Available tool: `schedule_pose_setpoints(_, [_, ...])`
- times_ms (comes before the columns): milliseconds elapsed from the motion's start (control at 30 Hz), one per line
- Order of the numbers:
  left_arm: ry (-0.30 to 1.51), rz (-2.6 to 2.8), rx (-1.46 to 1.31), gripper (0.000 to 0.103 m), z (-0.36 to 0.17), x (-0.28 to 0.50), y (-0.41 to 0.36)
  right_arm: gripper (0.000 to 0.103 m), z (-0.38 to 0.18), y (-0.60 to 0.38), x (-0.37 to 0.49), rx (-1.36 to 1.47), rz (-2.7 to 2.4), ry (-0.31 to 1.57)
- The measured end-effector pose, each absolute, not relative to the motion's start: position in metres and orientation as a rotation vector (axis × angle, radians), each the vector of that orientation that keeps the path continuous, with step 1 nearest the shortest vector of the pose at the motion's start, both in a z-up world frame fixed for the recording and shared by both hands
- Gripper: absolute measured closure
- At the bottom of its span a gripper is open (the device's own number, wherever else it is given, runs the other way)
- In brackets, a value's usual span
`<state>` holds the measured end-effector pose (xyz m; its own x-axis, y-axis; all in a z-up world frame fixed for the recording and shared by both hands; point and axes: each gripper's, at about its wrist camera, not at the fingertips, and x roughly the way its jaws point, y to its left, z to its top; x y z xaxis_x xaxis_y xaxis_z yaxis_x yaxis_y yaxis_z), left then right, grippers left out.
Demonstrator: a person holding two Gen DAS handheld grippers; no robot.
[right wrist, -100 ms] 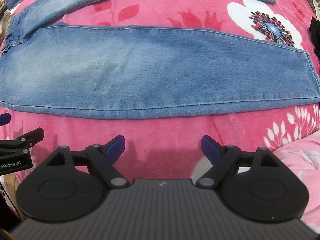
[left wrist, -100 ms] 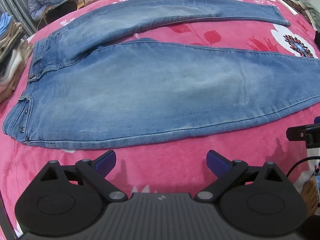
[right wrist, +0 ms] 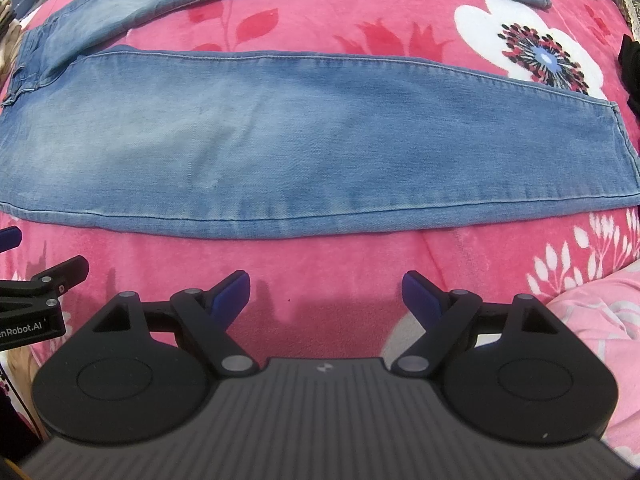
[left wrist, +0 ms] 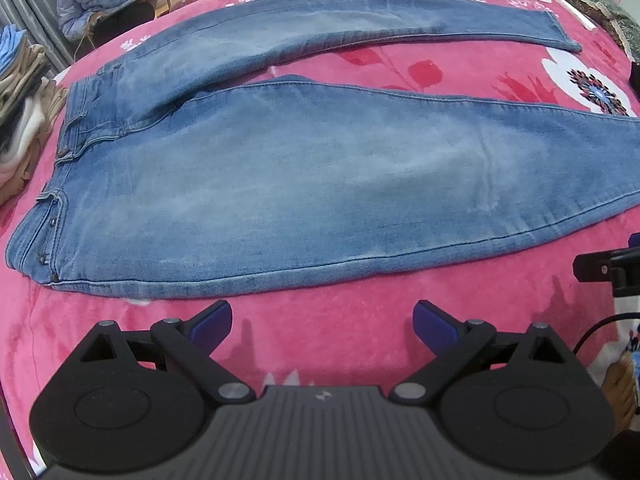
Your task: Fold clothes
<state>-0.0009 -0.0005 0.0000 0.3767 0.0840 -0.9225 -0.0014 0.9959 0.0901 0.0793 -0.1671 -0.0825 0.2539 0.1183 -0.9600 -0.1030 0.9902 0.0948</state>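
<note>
I see the jeans [left wrist: 320, 184] spread flat and unfolded across the pink blanket [left wrist: 360, 320], legs apart, while my left gripper [left wrist: 322, 320] and right gripper [right wrist: 326, 294] hover near its front edge, wide open and empty, every fold remaining.

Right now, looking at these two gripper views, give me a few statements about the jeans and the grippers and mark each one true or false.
1. The jeans lie spread flat with the legs apart. True.
2. The left gripper is clamped on the hem. False: it is open over bare pink blanket.
3. The right gripper is open and holds nothing. True.
4. The waistband lies toward the right. False: it lies toward the left.
</note>
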Motion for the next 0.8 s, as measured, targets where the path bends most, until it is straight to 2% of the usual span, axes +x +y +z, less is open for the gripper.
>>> schedule_pose_setpoints(800, [1.153, 0.029, 0.056, 0.008, 0.0017, -0.0013, 0.0015, 0.020, -0.0793, -0.1680, 0.0792, -0.015, 0.148, 1.279])
